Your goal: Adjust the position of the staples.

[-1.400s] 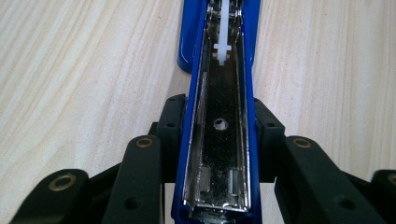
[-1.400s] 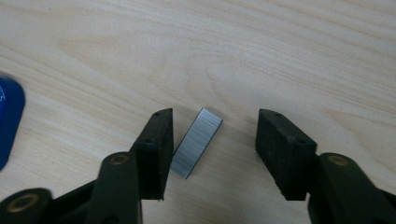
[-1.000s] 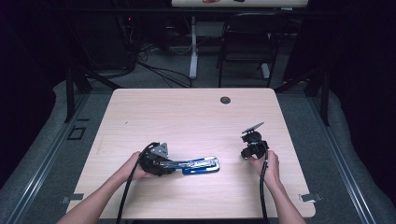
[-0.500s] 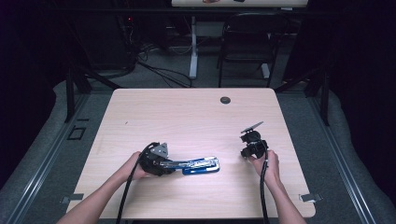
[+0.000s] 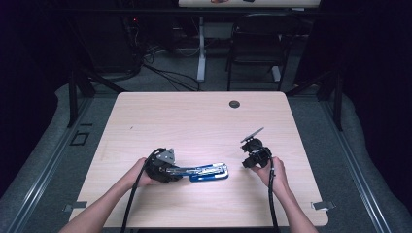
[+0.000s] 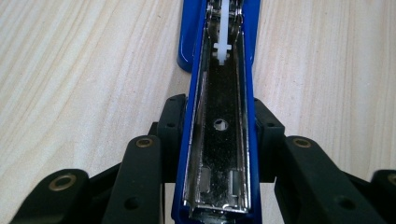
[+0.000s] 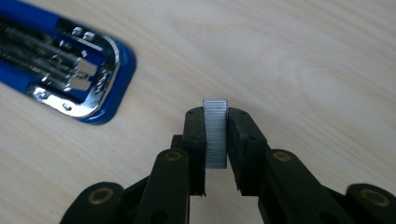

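Blue stapler (image 6: 219, 116) lies pinched in the left gripper (image 6: 218, 135) jaws; the right gripper (image 7: 215, 140), level, has just closed on a staple strip (image 7: 215, 133).

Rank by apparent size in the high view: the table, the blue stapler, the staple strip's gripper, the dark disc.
1. table
2. blue stapler, opened out flat
3. right gripper, close to the stapler in size, so unsure
4. dark disc
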`<state>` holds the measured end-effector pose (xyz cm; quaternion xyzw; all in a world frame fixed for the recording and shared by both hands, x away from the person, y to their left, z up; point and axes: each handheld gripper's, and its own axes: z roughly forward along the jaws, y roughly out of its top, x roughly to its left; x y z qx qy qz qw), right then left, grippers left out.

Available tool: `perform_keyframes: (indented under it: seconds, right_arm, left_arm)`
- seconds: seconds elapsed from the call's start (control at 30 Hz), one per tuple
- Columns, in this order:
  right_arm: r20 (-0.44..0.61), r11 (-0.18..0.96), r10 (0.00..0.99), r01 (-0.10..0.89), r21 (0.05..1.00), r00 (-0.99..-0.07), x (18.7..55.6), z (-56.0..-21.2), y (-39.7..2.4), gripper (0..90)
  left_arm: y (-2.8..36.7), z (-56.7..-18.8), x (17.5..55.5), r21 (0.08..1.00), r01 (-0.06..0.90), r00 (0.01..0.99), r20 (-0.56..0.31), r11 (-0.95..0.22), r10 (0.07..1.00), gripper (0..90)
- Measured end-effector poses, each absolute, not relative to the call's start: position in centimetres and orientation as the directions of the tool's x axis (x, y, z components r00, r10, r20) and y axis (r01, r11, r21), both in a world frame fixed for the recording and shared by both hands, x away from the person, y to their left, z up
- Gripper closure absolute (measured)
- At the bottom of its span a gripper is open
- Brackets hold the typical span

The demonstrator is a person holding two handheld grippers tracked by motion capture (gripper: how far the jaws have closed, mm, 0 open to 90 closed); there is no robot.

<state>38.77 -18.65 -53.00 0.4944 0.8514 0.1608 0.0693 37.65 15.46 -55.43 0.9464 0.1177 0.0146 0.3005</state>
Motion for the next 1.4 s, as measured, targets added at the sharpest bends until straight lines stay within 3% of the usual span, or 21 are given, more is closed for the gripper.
perform_keyframes:
  seconds: [0.53,1.4]
  right_arm:
    - [0.045,0.587,0.797,0.789,0.183,-0.603,37.6,-54.1,-16.0,78.0]
    - [0.051,0.610,0.779,0.774,0.166,-0.625,38.1,-54.1,-15.7,78.3]
  left_arm:
    - [15.5,-55.4,37.7,0.568,0.213,0.972,-0.045,-0.795,0.229,64.6]
    - [15.4,-55.4,37.7,0.567,0.204,0.974,-0.032,-0.798,0.226,64.7]
